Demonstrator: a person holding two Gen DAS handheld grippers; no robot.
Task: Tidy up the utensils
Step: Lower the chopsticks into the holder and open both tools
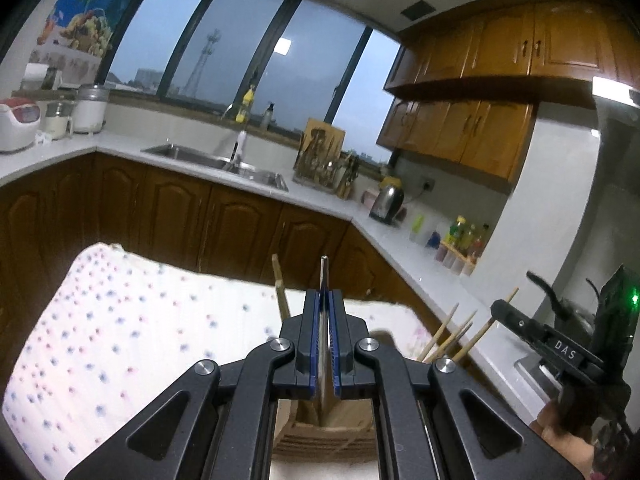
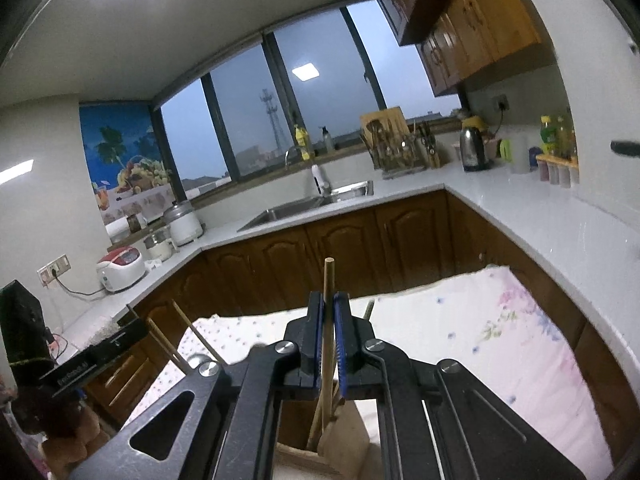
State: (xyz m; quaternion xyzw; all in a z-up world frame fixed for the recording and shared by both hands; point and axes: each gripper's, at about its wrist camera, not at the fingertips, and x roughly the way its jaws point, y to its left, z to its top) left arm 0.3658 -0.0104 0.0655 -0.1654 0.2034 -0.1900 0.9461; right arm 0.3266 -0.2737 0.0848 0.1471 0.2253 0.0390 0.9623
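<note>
Wooden holder [image 1: 320, 428] on floral-cloth table [image 1: 120, 340], below both tools. Left hand-held gripper [image 1: 325, 300] clamped on flat metal utensil [image 1: 324, 276], upright over holder. Right hand-held gripper [image 2: 329, 304] clamped on wooden chopstick [image 2: 329, 280], its lower end inside holder.

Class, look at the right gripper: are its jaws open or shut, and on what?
Shut. The right gripper has its blue pads pressed against a wooden chopstick, which stands upright over the wooden holder.

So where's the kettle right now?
In the right wrist view the kettle stands on the back counter at upper right, between the utensil rack and the bottles.
</note>
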